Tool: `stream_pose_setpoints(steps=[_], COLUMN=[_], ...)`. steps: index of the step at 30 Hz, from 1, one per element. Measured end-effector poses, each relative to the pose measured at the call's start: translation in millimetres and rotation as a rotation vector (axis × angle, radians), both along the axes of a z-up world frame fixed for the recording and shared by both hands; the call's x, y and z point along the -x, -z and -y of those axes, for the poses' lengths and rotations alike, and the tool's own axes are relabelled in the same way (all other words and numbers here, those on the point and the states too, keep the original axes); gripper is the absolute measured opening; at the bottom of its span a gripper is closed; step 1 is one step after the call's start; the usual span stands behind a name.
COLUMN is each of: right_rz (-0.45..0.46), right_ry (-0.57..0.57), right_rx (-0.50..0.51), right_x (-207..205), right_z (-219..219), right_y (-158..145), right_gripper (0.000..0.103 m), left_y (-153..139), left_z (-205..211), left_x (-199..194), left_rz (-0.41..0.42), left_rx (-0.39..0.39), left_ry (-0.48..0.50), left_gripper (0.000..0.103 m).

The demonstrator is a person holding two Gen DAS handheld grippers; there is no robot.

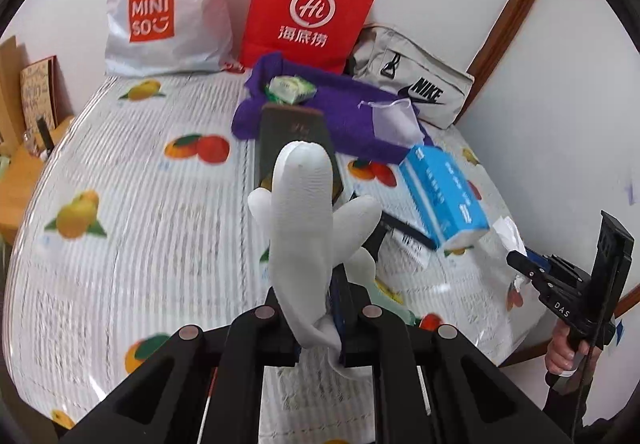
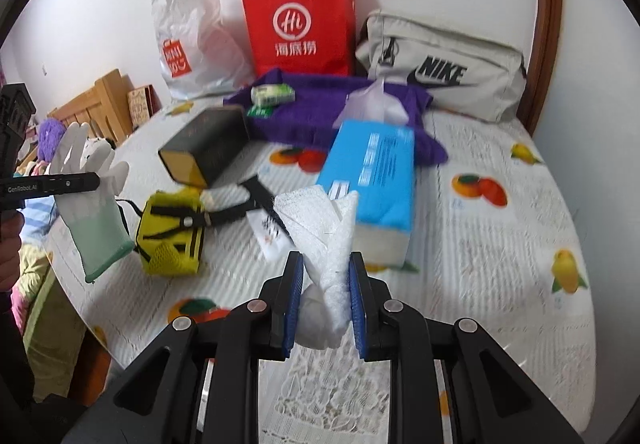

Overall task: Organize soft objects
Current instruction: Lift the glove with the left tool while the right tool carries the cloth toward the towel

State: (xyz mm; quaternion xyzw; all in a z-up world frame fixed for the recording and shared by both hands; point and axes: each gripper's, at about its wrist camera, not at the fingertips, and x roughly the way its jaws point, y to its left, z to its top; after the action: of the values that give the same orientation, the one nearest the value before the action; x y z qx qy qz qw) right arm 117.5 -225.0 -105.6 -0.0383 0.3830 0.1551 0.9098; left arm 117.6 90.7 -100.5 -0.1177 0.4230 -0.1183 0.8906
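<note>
My left gripper (image 1: 316, 300) is shut on a white knitted glove (image 1: 304, 220) and holds it above the table, fingers pointing up. In the right wrist view the same glove (image 2: 94, 204) shows a pale green cuff hanging below the left gripper (image 2: 94, 180). My right gripper (image 2: 326, 276) is shut on a folded white foam sheet (image 2: 320, 220) that sticks up between its blue pads. In the left wrist view the right gripper (image 1: 520, 264) appears at the far right with the white sheet (image 1: 510, 234) at its tip, a hand on its handle.
On the fruit-print tablecloth (image 2: 500, 252) lie a blue tissue pack (image 2: 372, 180), a black box (image 2: 208, 140), a yellow mesh pouch (image 2: 172, 240) and a purple cloth (image 2: 320, 116) with a green packet (image 2: 272, 94). A red paper bag (image 2: 300, 24), a white plastic bag (image 2: 192, 40) and a grey Nike bag (image 2: 440, 64) line the wall.
</note>
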Motion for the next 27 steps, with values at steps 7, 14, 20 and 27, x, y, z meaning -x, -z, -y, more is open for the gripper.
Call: stream_pose_setpoints(steps=[7,14,20,27], right_rz=[0.007,0.023,0.033,0.020], right_ry=[-0.007,-0.037,-0.049,-0.052], right_rx=[-0.015,-0.008,-0.017,-0.009], right_x=[-27.2,-59.0,-76.8,-84.7], right_z=[-1.2,-11.9,-20.6,-25.6], right_y=[-15.2,-28.4,-34.6,-31.6], right_gripper=[0.023,0.023,0.023,0.023], left_y=[-14.3,-32.7,-45.2,-48.6], left_z=[-0.7,-10.1,-12.9,-10.0], left_x=[-29.1,-54.8,-77.9,-95.8], left_rz=[0.014,0.031,0.046,0.060], left_rx=[0.027,0.116,0.087,0.084], left_ry=[0.000,0.017,-0.006,0.009], left_gripper=[0.012,0.011,0.012,0.008])
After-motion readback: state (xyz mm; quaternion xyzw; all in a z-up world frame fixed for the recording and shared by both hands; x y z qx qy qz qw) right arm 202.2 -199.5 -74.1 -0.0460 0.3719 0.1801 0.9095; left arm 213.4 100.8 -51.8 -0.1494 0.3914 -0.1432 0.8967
